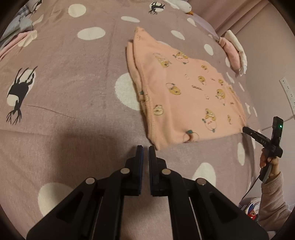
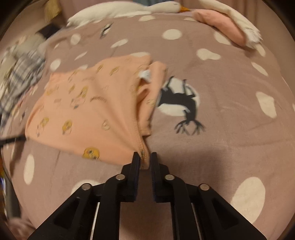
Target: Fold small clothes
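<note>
A peach garment (image 1: 184,92) printed with yellow cartoon figures lies folded flat on the mauve dotted bed cover (image 1: 73,73). My left gripper (image 1: 145,149) hovers just off its near left corner, fingers nearly together with nothing between them. In the left wrist view my right gripper (image 1: 244,129) touches the garment's near right corner, held by a person's hand (image 1: 267,160). In the right wrist view the garment (image 2: 88,110) is blurred. Its stitched hem corner sits loosely between the fingers of my right gripper (image 2: 145,157), with a gap beside the cloth.
A white goose plush (image 2: 129,9) lies at the bed's far edge. Folded pink and white cloths (image 1: 234,53) sit at the right side. A pile of plaid and grey clothes (image 2: 24,73) lies beyond the garment on the left. A wall socket (image 1: 287,90) is at the far right.
</note>
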The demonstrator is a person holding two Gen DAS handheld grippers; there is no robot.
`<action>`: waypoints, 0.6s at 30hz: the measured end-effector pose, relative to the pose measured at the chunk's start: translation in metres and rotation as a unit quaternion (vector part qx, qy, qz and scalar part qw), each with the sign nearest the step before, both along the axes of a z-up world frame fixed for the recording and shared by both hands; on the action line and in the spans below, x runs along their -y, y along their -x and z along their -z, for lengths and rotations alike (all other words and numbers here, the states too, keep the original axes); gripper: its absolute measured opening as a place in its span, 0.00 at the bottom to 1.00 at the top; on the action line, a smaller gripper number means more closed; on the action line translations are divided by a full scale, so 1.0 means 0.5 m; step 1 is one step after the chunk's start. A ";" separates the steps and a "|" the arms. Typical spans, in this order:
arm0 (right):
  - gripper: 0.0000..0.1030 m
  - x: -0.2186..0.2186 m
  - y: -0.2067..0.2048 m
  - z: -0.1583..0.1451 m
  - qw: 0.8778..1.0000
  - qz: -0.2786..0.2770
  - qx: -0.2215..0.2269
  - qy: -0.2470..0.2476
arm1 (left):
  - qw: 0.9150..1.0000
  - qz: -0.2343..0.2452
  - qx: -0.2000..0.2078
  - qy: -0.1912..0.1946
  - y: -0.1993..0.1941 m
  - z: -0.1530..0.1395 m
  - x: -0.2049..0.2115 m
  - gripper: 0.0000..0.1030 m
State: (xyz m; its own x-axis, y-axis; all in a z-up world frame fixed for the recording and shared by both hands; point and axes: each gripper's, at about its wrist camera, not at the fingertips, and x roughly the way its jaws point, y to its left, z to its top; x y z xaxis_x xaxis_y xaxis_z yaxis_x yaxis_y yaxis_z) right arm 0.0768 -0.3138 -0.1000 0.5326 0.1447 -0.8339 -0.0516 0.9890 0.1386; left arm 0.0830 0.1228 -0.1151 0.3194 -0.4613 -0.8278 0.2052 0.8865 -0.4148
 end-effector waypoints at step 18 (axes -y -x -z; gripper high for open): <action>0.32 -0.193 0.016 -0.055 0.994 -0.093 0.055 -0.019 | 0.988 -0.029 -0.022 0.149 -0.019 0.032 0.014 0.35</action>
State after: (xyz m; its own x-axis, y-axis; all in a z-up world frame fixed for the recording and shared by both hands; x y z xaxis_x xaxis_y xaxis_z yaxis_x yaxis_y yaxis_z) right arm 0.0687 -0.2172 -0.0727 0.5815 0.2801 -0.7638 -0.2509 0.9548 0.1592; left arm 0.0924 0.1160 -0.1312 0.3188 -0.6691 -0.6713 0.1334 0.7329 -0.6671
